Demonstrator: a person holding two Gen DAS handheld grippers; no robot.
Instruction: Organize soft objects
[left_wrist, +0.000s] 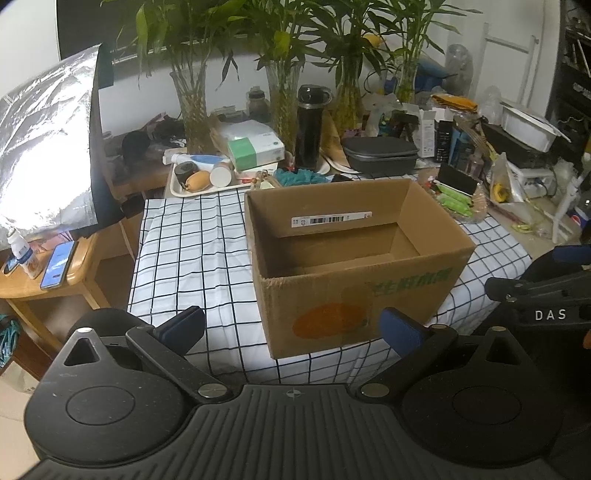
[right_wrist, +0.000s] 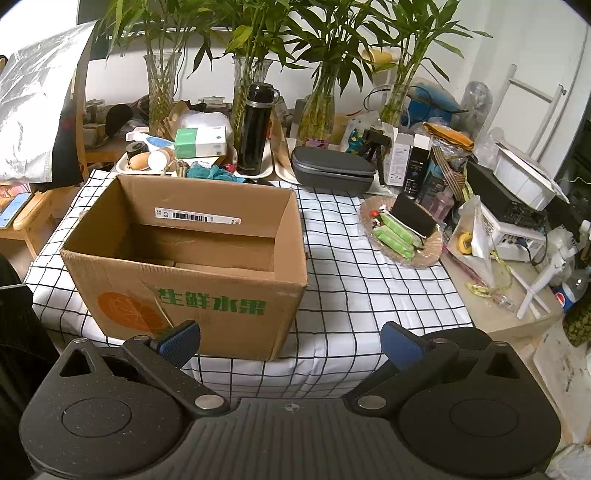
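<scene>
A table under a black-and-white checked cloth (right_wrist: 351, 280) carries an open cardboard box (right_wrist: 192, 295), a wicker plate (right_wrist: 430, 254) and a grey case (right_wrist: 332, 170).

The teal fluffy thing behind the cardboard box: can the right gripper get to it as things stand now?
Probably yes, but not straight ahead. The cardboard box stands between the open right gripper and the teal fluffy thing, so it would likely have to pass over the box.

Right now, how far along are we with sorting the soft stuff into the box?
Nothing looks done yet: the cardboard box stands open on the checked cloth and shows only its bare bottom. Nothing is in hand either: the left gripper and right gripper are both open and hold nothing. Still left: picking up soft items, for instance the teal fluffy thing behind the box.
</scene>
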